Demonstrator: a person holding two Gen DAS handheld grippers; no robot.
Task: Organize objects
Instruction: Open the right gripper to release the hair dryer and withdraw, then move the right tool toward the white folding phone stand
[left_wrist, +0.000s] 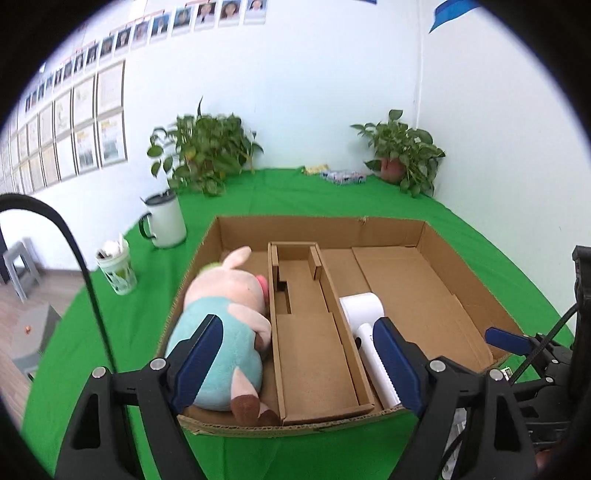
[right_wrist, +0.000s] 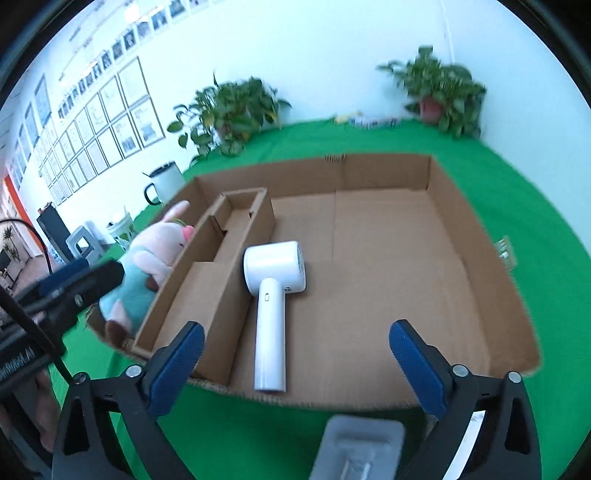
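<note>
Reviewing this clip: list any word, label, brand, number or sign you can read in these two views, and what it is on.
None is legible.
Framed sheets and photo cards on the wall: print too small.
White handheld device in the cardboard box: small marks by the handle, unreadable.
Packets at the far table edge: blurred.
Green-patterned cup: pattern only.

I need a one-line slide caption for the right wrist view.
Open right gripper above a cardboard box holding a white handheld device and a plush pig.

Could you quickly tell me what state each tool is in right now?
Left tool: open, holding nothing, above the plush pig.
Right tool: open, holding nothing, above the white handheld device.
</note>
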